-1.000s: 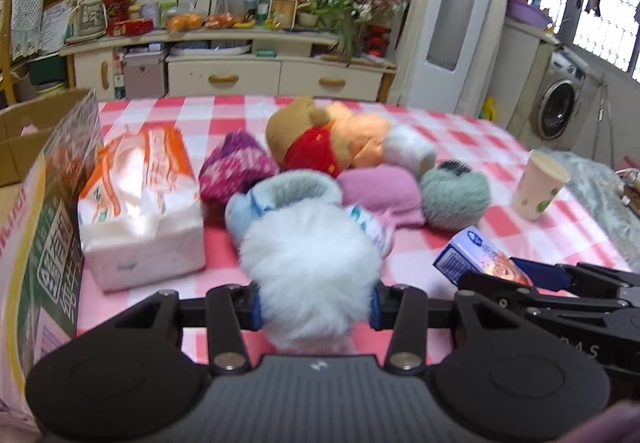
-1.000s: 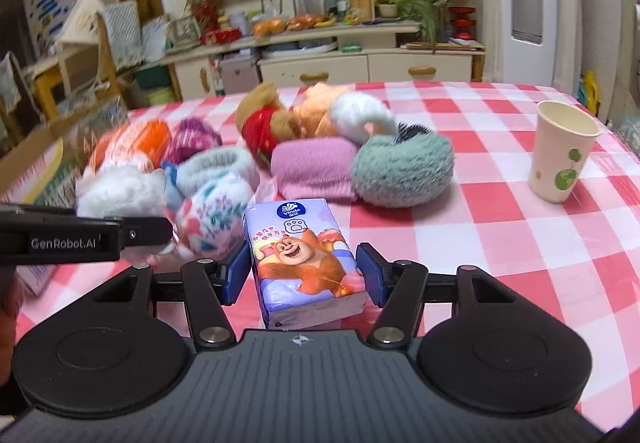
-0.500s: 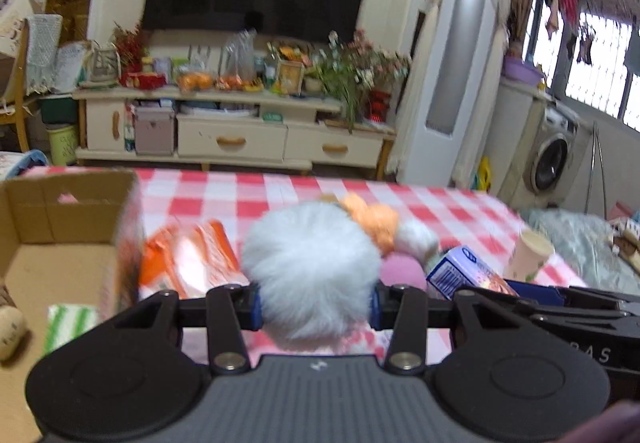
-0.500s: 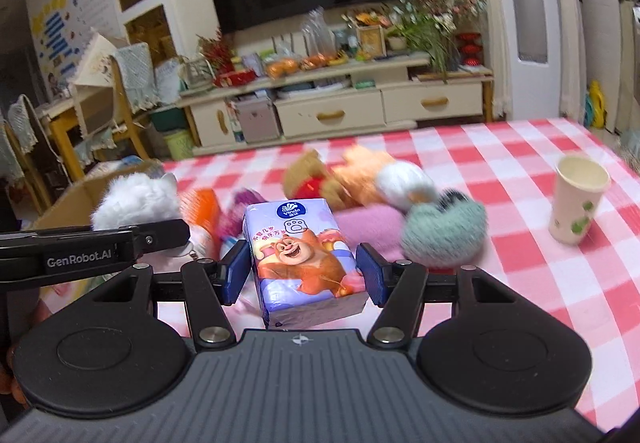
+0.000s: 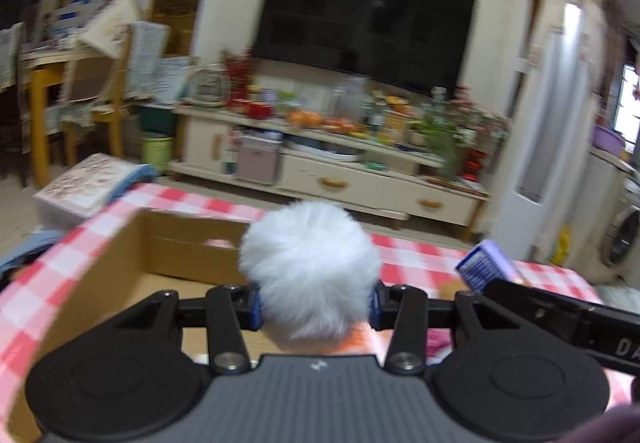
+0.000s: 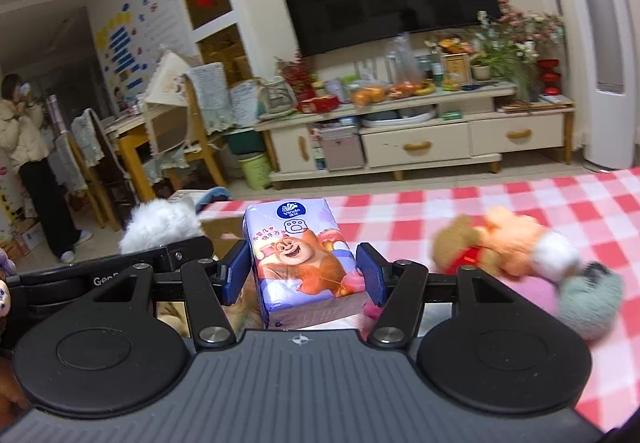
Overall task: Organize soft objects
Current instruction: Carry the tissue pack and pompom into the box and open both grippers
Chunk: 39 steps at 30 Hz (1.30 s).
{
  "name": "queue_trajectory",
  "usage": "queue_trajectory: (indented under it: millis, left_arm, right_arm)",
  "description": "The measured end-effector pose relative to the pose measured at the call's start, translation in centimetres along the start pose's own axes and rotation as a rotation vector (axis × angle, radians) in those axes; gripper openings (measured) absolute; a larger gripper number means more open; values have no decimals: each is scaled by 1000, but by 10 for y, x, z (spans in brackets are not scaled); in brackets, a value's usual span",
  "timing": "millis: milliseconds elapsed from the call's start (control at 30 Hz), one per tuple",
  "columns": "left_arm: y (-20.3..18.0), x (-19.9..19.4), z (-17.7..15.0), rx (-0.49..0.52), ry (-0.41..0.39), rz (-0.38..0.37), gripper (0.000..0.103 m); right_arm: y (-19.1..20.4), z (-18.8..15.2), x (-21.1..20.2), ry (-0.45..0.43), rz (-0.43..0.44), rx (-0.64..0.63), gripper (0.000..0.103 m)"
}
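Gripping a white fluffy ball (image 5: 310, 267), the left gripper (image 5: 314, 303) is hanging over the open cardboard box (image 5: 120, 263), its jaws pressing into the fur from both sides. The box is lying below and ahead of that ball, its far wall running across just past the fur, so the drop looks to me like a short way down and forward. The right gripper (image 6: 300, 269) is clenching a tissue pack (image 6: 304, 255) printed with a cartoon bear, the pack's long axis pointing away along the fingers. The left hand seems nearer the box; the right is trailing beside it, more over the checked tablecloth (image 6: 560, 199).

The left view is showing the box's brown inside and only the blue end of the pack. The right view is showing what the left misses: a plush bear (image 6: 504, 243), a grey-green pompom (image 6: 592, 299) and something pink beside them waiting on the table, with only a sliver of box behind the pack.
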State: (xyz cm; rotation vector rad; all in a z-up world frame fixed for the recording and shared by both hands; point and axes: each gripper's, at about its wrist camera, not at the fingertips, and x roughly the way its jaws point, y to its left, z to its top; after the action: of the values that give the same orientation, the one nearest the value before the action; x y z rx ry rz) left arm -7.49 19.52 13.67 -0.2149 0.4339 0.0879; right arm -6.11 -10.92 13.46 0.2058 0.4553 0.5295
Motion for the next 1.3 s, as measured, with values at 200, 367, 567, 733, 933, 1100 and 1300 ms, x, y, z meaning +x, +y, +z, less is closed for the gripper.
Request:
queue_trajectory:
  millis: [200,367,567,733,933,1100,1300]
  left_arm:
    - [39,14,7,-65,27,142,44]
    - [61,20,8,-106,53,208,44]
    - [67,27,6,-120,94,248,49]
    - [69,24,7,-114,86,274,74]
    - [63,22,9,-82,70,281,85]
    - [55,22,9,-57,69,273,88]
    - [46,23,8,-29,67,264,88]
  right_arm:
    - [27,3,41,24,54,-42,73]
    - [43,-1,68,65,93,-48,73]
    - [56,-11,93,127,108,-51,75]
    - [57,-14,95,151,109,-34,88]
    - [55,-10,77,109,87,-7,102]
    - [52,-11,64,60,23,-17,103]
    - [47,-18,45,18,-34,-69,103]
